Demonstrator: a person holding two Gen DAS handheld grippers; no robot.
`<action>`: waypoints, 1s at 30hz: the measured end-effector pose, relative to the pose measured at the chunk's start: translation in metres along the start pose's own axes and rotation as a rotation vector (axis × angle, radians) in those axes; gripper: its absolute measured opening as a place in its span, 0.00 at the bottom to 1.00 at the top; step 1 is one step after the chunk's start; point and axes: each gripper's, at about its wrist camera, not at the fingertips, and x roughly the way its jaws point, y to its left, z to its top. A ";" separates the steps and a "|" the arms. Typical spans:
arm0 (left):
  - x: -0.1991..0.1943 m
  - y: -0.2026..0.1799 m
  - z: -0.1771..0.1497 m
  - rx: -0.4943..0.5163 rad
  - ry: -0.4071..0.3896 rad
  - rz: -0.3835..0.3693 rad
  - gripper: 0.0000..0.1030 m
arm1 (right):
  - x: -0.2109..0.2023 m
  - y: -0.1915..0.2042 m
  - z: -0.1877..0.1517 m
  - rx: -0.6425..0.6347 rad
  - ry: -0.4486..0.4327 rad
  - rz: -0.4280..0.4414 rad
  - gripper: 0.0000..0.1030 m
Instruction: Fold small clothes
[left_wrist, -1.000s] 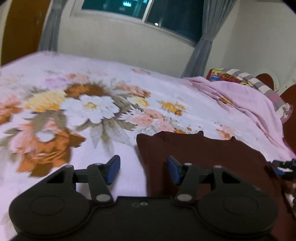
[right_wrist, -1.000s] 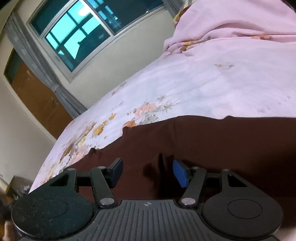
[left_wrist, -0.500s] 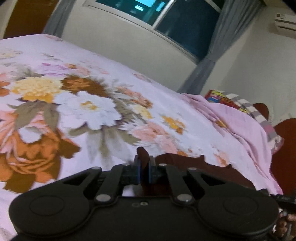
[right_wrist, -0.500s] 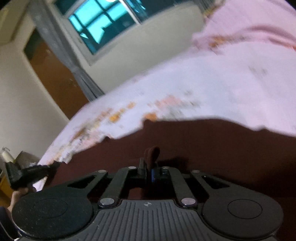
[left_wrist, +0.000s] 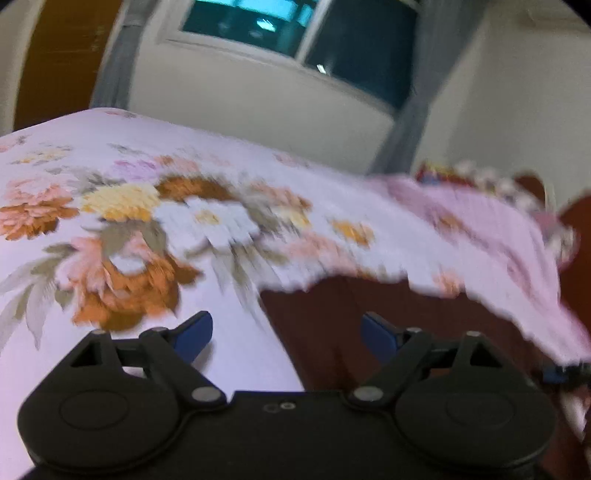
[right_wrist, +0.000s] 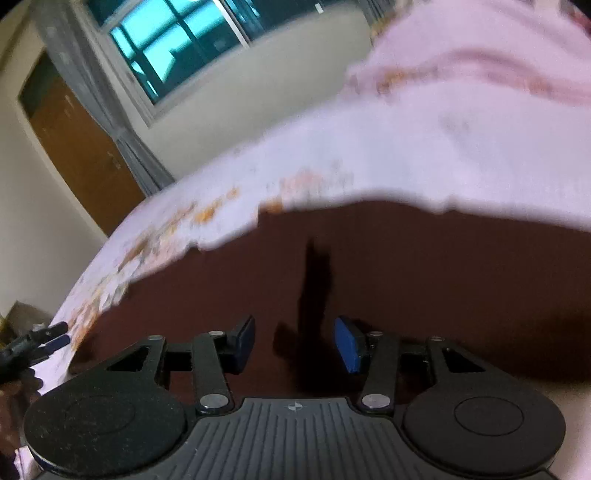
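Note:
A dark maroon garment (left_wrist: 369, 306) lies flat on the floral bedsheet (left_wrist: 129, 229). In the left wrist view my left gripper (left_wrist: 286, 334) hangs over the garment's left edge. Its jaws are opening wide and the blue pads touch nothing. In the right wrist view my right gripper (right_wrist: 295, 341) is low over the same garment (right_wrist: 424, 266). Its jaws are opening too, and a pinched-up ridge of cloth (right_wrist: 314, 288) stands between the pads without touching them. Each gripper shows at the edge of the other view: the right gripper (left_wrist: 561, 371) and the left gripper (right_wrist: 37, 341).
A bunched pink blanket (left_wrist: 480, 221) and a striped pillow (left_wrist: 517, 192) lie at the far right of the bed. A wall with a window (left_wrist: 295, 26) and grey curtains stands behind the bed, and a wooden door (right_wrist: 74, 147) at the left.
Half a second ago both grippers were shut, each pinching a fold of the maroon cloth. Now both have let go and stand open, leaving a ridge by the right gripper.

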 end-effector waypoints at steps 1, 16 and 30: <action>0.004 -0.006 -0.007 0.021 0.030 0.001 0.81 | 0.004 -0.002 -0.005 0.035 0.015 0.020 0.46; -0.041 -0.031 -0.032 0.159 0.018 0.225 0.94 | -0.051 -0.004 -0.009 0.173 -0.140 -0.038 0.68; -0.157 -0.102 -0.067 0.149 -0.043 0.186 1.00 | -0.320 -0.136 -0.093 0.405 -0.558 -0.406 0.68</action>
